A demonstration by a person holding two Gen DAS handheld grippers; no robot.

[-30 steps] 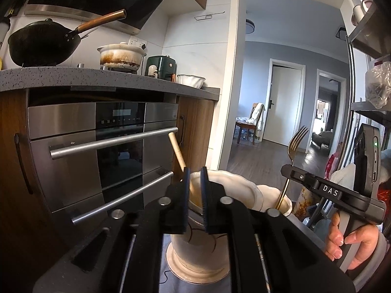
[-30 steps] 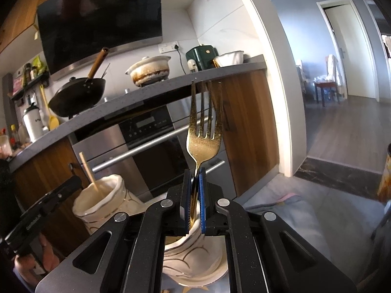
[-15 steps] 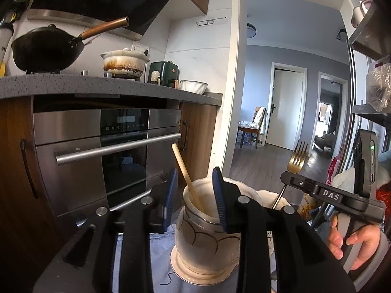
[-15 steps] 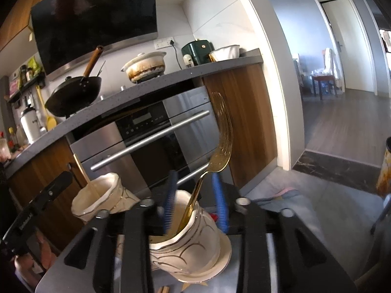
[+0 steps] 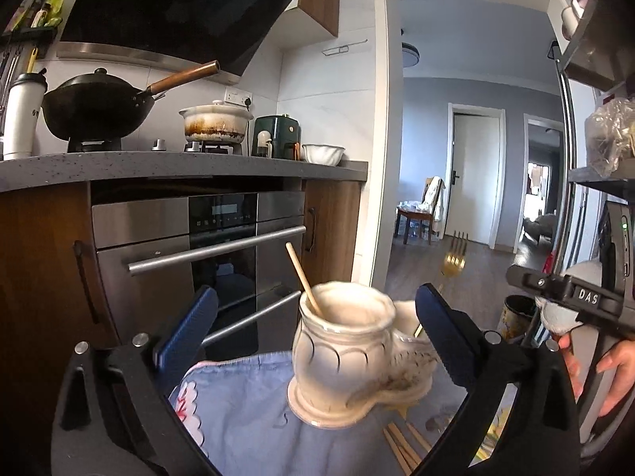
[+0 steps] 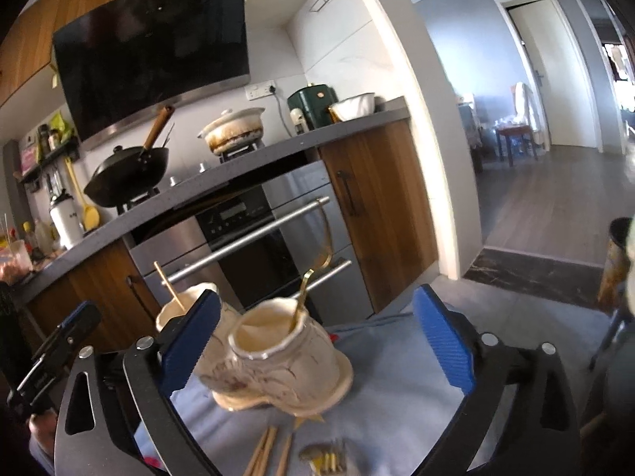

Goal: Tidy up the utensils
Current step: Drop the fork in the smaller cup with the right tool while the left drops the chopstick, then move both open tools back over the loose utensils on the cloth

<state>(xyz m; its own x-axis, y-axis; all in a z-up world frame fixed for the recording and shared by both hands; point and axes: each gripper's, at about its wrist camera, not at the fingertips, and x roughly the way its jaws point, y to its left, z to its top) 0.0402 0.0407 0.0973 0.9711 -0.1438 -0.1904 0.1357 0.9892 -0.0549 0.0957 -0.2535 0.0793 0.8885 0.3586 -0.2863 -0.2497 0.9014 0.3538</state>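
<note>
Utensils: loose chopsticks (image 6: 264, 454) and forks (image 6: 325, 461) lie on cloth (image 6: 397, 357), 6 o'clock of holder (image 6: 278, 357)
Long axis: pointing toward holder
Stowed: chopstick (image 5: 303, 283), gold fork (image 6: 317, 254)
Right gripper (image 6: 317, 341): just opened, empty, nearer
Left gripper (image 5: 317, 325): just opened, empty

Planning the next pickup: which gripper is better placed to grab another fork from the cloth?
Probably the right gripper: open and empty, with the loose forks lying just below it. The left gripper is open too, but its view shows only chopsticks nearby.
</note>
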